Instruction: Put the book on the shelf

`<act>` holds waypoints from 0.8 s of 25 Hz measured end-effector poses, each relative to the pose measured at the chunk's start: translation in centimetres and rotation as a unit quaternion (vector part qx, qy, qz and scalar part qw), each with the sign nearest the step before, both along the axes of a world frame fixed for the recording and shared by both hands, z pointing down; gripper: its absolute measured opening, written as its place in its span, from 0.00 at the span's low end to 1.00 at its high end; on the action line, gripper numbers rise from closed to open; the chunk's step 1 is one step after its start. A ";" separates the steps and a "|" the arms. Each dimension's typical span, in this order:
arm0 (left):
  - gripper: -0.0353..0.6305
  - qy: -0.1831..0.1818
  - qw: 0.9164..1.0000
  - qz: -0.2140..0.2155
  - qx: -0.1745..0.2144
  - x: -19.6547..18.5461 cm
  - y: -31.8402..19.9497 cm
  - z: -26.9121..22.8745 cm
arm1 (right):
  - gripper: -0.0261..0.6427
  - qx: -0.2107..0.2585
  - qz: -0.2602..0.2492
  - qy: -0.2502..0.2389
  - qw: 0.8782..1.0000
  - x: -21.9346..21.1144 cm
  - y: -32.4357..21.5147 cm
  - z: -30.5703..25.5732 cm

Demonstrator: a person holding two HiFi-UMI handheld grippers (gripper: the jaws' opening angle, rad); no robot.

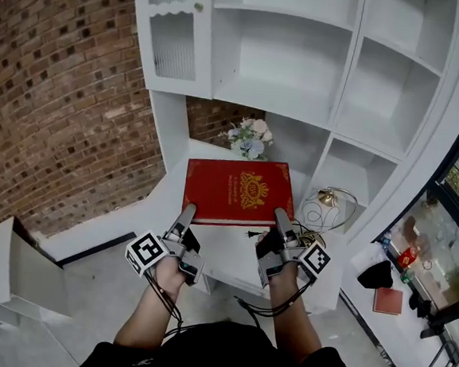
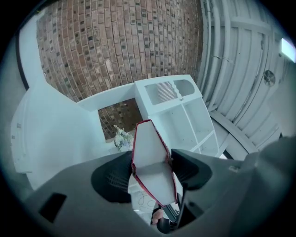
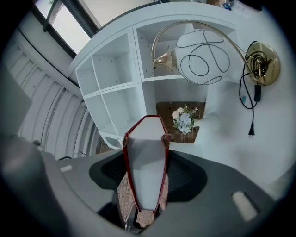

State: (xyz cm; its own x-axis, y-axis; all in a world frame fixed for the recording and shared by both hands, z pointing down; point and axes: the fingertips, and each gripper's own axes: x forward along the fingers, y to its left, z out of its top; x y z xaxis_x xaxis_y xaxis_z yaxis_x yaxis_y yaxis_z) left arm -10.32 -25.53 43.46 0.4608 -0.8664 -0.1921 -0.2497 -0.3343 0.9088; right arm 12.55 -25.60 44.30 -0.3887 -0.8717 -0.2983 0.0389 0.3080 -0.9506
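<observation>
A large red book (image 1: pixel 238 191) with a gold emblem on its cover is held flat over the white counter (image 1: pixel 227 260), in front of the white shelf unit (image 1: pixel 292 60). My left gripper (image 1: pixel 187 212) is shut on its near left corner. My right gripper (image 1: pixel 281 218) is shut on its near right corner. In the left gripper view the book (image 2: pixel 149 155) shows edge-on, white pages between red covers, pinched between the jaws. The right gripper view shows the book (image 3: pixel 145 162) the same way, clamped between both jaws.
A vase of pale flowers (image 1: pixel 250 138) stands in the alcove behind the book. A brass lamp with a glass globe (image 1: pixel 329 203) and its black cord sit at the right on the counter. A brick wall (image 1: pixel 62 84) rises at the left. The upper shelf compartments are bare.
</observation>
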 end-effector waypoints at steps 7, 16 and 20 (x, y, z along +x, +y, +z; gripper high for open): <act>0.46 0.015 1.000 0.018 -0.006 1.6 -5.7 0.1 | 0.43 -0.011 0.011 0.007 1.000 1.3 -5.1 0.5; 0.46 0.020 0.998 0.050 -0.021 3.7 -10.4 1.3 | 0.43 -0.026 0.049 0.019 0.998 3.4 -7.6 1.3; 0.46 0.028 0.996 0.079 -0.014 5.1 -12.4 1.0 | 0.43 -0.024 0.078 0.020 0.996 4.4 -8.1 1.0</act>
State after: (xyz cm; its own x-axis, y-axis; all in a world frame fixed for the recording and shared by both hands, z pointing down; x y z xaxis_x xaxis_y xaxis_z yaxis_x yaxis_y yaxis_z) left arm -5.23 -37.94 44.43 0.5807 -0.7898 -0.1975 -0.1453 -0.3392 0.9294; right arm 16.93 -33.72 45.31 -0.2589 -0.9354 -0.2409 -0.0445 0.2607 -0.9644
